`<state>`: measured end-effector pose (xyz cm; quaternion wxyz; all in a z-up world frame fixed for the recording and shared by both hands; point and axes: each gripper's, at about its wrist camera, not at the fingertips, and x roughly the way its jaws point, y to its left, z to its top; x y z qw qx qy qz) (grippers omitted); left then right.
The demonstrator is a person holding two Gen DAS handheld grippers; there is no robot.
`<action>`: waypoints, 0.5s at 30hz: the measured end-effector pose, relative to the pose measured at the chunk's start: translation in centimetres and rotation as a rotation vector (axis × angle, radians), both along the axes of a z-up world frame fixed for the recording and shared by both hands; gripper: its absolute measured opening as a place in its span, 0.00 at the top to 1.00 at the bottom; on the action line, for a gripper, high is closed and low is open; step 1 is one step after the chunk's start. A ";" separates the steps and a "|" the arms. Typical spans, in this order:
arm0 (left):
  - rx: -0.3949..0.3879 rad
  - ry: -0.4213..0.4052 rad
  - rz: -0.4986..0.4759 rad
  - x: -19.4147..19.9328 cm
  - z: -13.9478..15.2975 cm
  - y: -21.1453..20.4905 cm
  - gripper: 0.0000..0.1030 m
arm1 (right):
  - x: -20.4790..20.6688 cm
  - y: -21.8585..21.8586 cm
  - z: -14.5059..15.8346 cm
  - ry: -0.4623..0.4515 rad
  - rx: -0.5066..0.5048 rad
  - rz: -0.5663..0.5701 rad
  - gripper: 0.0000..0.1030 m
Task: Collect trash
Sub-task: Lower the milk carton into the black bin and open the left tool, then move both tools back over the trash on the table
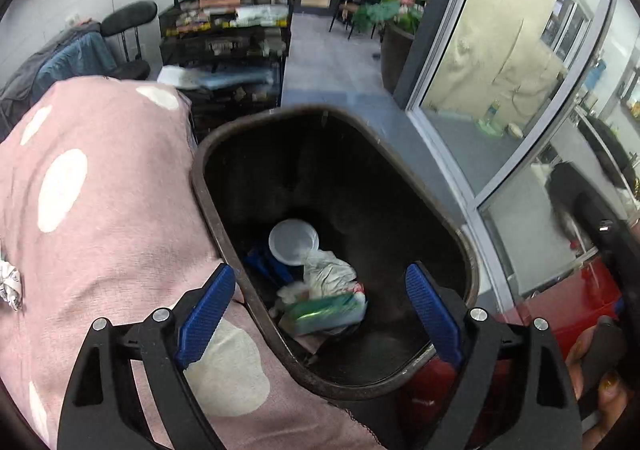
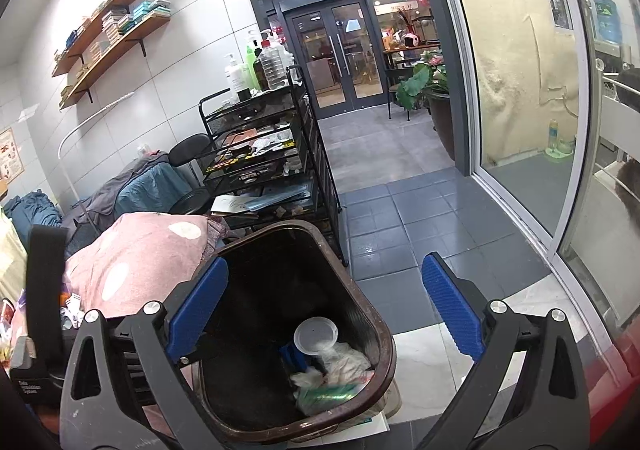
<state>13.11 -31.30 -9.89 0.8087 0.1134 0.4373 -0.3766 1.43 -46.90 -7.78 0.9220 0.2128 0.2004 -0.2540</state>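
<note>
Left wrist view. Your left gripper hangs over the mouth of the dark brown trash bin, pointing steeply down into it. Its blue fingers stand wide apart with nothing between them; one sits over the bin's near-left rim, the other over the inside of the right wall. At the bottom of the bin: a white plastic lid, a blue item partly under it, crumpled white paper, and a green-and-white wrapper, blurred, lying on top of the pile nearest you. Just left of the bin, touching its rim, lies a pink blanket with white dots. A crumpled paper scrap rests on the blanket at the frame's left edge. A hand shows at the lower right edge. Beyond the bin stands a black wire cart stacked with clutter.

Right wrist view. Your right gripper is held at a shallower angle, beside and above the same bin. Its fingers are also spread wide and hold nothing; the left one overlaps the bin's opening, the right one hangs over the floor tiles. The same contents show: lid, paper, green wrapper. The pink blanket lies left of the bin. The cart carries bottles on its top tier. Wall shelves hold books. A potted plant stands near the glass doors.
</note>
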 end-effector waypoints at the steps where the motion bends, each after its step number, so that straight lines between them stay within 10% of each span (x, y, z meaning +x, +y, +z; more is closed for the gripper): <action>1: -0.008 -0.022 0.006 -0.2 0.4 0.2 0.16 | 0.0 0.1 0.0 -0.001 -0.002 0.001 0.06; 15: -0.081 -0.294 0.092 -4.0 6.0 6.5 0.11 | 1.7 2.5 0.2 -0.008 -0.015 0.106 0.06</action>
